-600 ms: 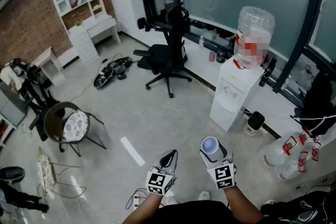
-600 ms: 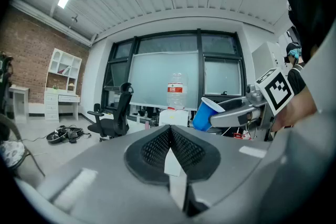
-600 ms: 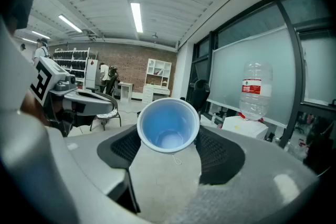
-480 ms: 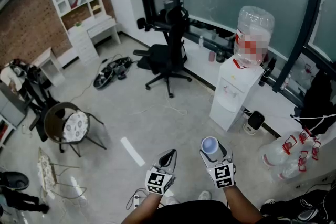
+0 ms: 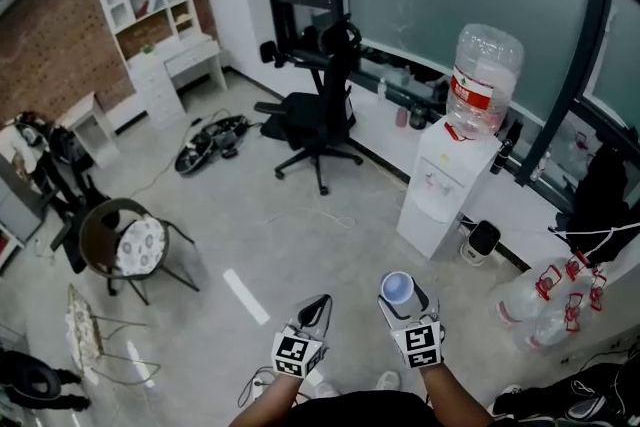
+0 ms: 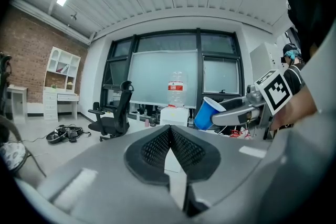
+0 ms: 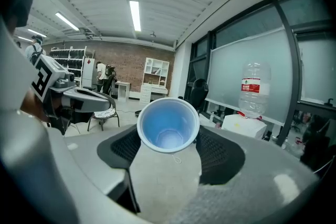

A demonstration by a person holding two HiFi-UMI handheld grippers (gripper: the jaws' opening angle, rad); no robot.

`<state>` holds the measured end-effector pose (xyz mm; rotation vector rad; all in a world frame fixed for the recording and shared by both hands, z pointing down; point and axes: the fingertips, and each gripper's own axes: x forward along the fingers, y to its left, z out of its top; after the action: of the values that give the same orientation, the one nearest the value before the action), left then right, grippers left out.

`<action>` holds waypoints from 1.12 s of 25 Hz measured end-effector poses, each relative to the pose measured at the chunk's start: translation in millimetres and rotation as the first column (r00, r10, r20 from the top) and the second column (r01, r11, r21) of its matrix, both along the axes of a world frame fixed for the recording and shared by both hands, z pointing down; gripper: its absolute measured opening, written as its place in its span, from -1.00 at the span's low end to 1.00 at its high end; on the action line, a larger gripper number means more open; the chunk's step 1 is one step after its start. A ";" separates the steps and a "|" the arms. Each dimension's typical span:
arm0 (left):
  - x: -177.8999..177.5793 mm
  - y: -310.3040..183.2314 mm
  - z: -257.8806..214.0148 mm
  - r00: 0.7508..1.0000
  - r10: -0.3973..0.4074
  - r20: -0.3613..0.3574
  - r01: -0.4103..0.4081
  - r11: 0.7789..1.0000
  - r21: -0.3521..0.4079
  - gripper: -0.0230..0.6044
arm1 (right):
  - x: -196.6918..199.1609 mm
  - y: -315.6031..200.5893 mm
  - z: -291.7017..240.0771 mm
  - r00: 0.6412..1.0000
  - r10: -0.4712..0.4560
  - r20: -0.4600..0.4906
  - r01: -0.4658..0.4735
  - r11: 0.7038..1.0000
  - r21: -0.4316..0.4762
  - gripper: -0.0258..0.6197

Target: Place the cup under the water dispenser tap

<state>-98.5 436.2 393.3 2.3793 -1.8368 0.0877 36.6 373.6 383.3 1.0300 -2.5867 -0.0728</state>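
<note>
Barely shifted, the right tool (image 5: 404,294) still clasps the blue cup (image 5: 396,286); the water dispenser (image 5: 437,185) stands well ahead, slightly right; left tool (image 5: 319,302) clenched, empty.

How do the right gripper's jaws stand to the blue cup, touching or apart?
Touching. The right gripper view shows the blue cup lodged between the right gripper's pads, pressed on both sides.

Blue cup (image 7: 168,126), white at the rim. Grey on the right gripper (image 5: 402,295) and the left gripper (image 6: 170,136) alike, with black mesh pads and black-and-white square markers. Far right, a white water dispenser (image 5: 437,185), its clear bottle (image 5: 483,65) red-labelled. Far left, a red-brown brick wall (image 5: 60,45), a white shelf (image 5: 150,0), a black office chair (image 5: 315,105).
</note>
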 end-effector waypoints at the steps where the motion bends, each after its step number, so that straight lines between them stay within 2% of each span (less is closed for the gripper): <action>1: -2.3 0.7 0.1 1.000 0.005 -0.001 -0.005 1.000 0.001 -0.87 | -2.8 1.3 -0.3 1.000 0.002 -0.001 -0.002 1.000 0.005 0.10; 10: -28.9 6.5 -3.2 0.999 0.042 0.000 -0.042 0.999 0.026 -0.87 | -27.7 9.3 -12.5 0.997 0.042 0.058 -0.043 0.999 0.025 0.12; 16: -29.4 -2.0 0.2 0.998 0.063 -0.011 -0.063 0.998 0.018 -0.87 | -31.5 3.4 -19.0 0.991 0.063 0.118 -0.066 0.998 0.022 0.12; 22: -26.3 -37.9 5.0 0.998 0.068 0.008 -0.068 0.998 -0.008 -0.87 | -31.4 -31.0 -10.5 0.993 0.043 0.112 -0.040 0.999 -0.026 0.11; 28: -24.5 -90.3 1.7 0.996 0.088 0.032 -0.088 0.996 -0.014 -0.87 | -28.4 -85.4 -3.8 0.995 0.053 0.080 -0.051 0.999 -0.019 0.12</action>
<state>-123.0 345.9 395.0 2.4641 -1.7394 0.1474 8.2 288.1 379.4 1.1150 -2.6260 0.0040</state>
